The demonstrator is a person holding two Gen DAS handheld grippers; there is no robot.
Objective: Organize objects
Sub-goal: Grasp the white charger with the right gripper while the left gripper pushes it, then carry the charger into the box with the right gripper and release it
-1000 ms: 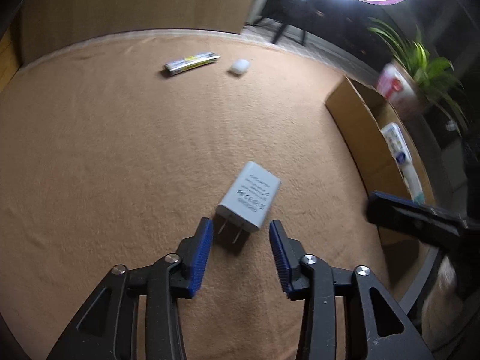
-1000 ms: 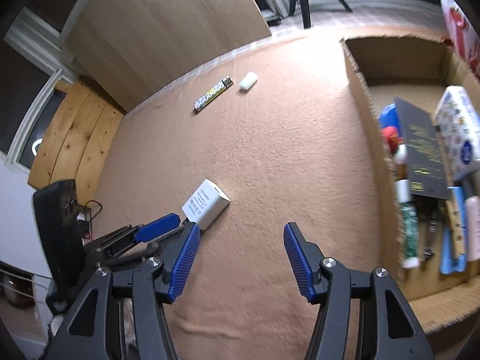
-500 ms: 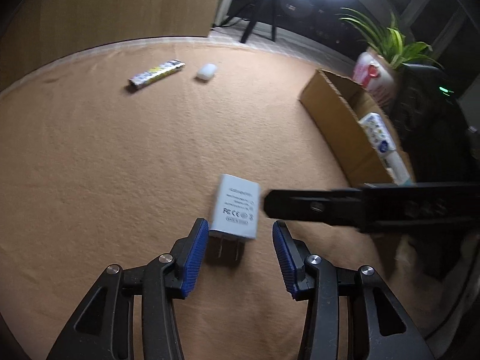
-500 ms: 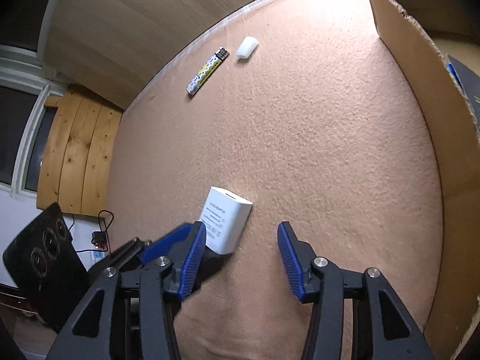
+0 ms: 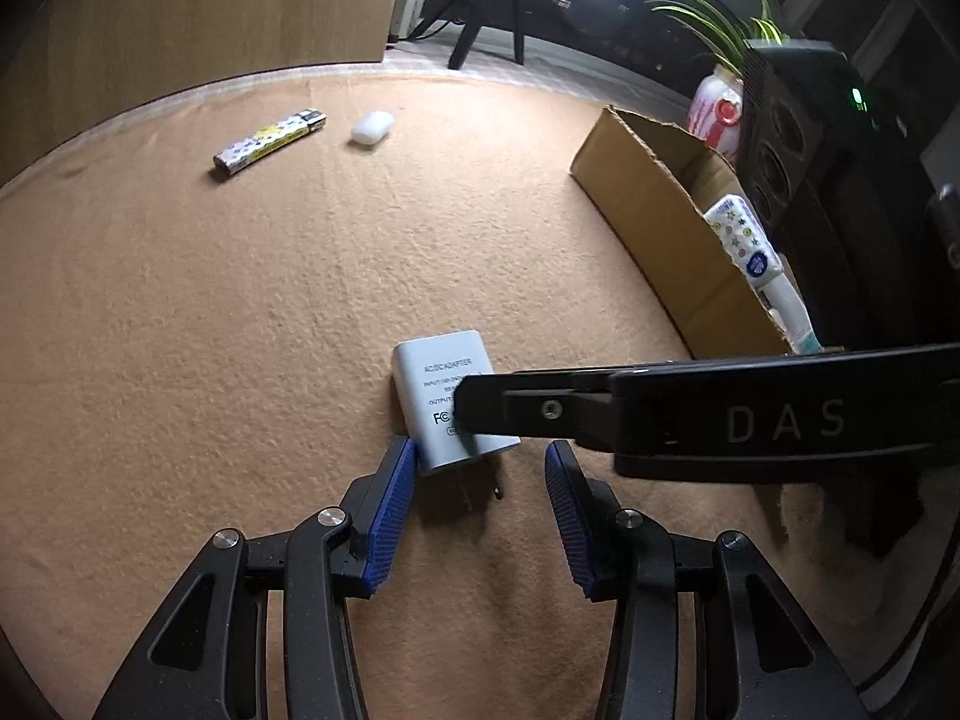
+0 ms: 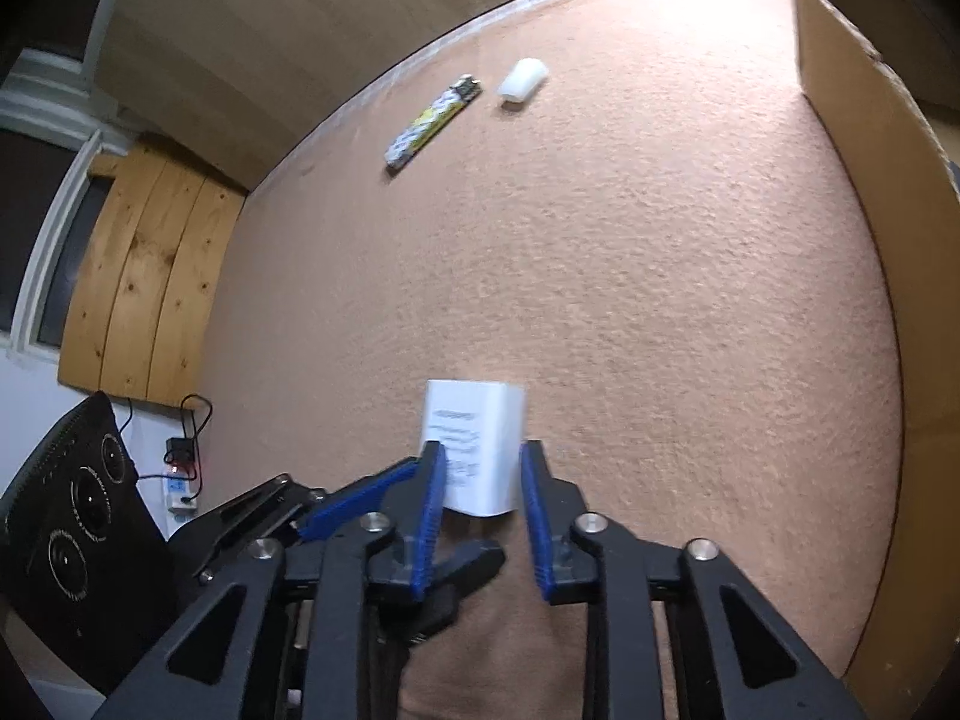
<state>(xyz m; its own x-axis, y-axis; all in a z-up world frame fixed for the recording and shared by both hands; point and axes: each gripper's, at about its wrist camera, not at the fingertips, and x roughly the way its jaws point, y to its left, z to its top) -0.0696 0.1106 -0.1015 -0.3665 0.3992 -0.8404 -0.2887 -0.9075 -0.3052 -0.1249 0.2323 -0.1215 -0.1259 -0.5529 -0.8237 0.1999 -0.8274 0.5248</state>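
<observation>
Change: since the frame half a second ago, the right gripper (image 6: 477, 468) has been brought in around the white power adapter (image 6: 474, 441), and its blue pads have been narrowed onto the adapter's two sides; the adapter has been turned, its prongs now pointing toward the left gripper (image 5: 477, 468).
Tan carpet (image 5: 240, 312): all loose items are carried on it.
Cardboard box (image 5: 666, 228): placed at the right edge of the carpet; a star-patterned tube (image 5: 744, 240) is seen inside.
Right gripper: closed on the adapter's body; in the left view its black finger is laid across the adapter (image 5: 441, 387).
Left gripper: held wide apart, with its left pad touching the adapter's corner.
Patterned lighter (image 5: 270, 138): lying far back, just beside a small white case (image 5: 372, 127).
</observation>
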